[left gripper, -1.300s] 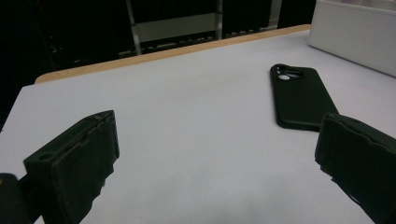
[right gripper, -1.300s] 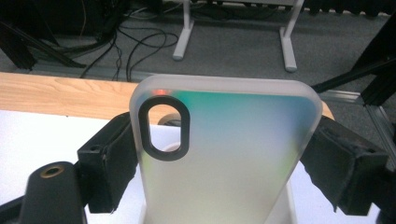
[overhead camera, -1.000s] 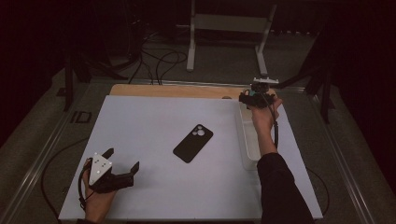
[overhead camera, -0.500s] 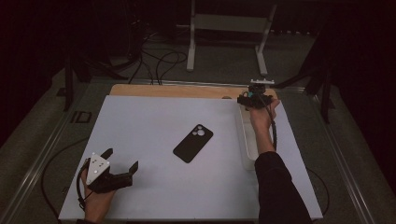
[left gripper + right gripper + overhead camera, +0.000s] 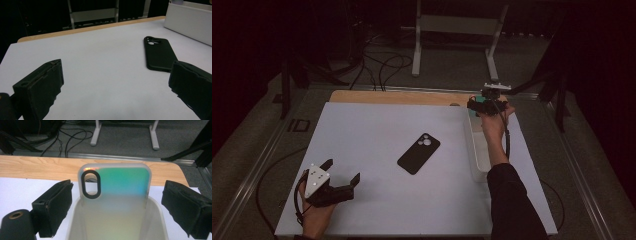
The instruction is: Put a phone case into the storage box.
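With its jaws just spread wide, the right gripper [image 5: 117, 207] should back straight off the iridescent phone case [image 5: 117, 187] standing in the white bin [image 5: 75, 225].

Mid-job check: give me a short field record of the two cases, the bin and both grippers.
black case: flat on the mat, mid-table, camera cutout toward the far side
iridescent case: upright in the far end of the bin, leaning on its end wall
bin: white, on the mat's right side
right gripper: over the bin's far end, jaws just opened, wide of the iridescent case, pads clear of it
left gripper: near left corner, jaws open, nothing between them
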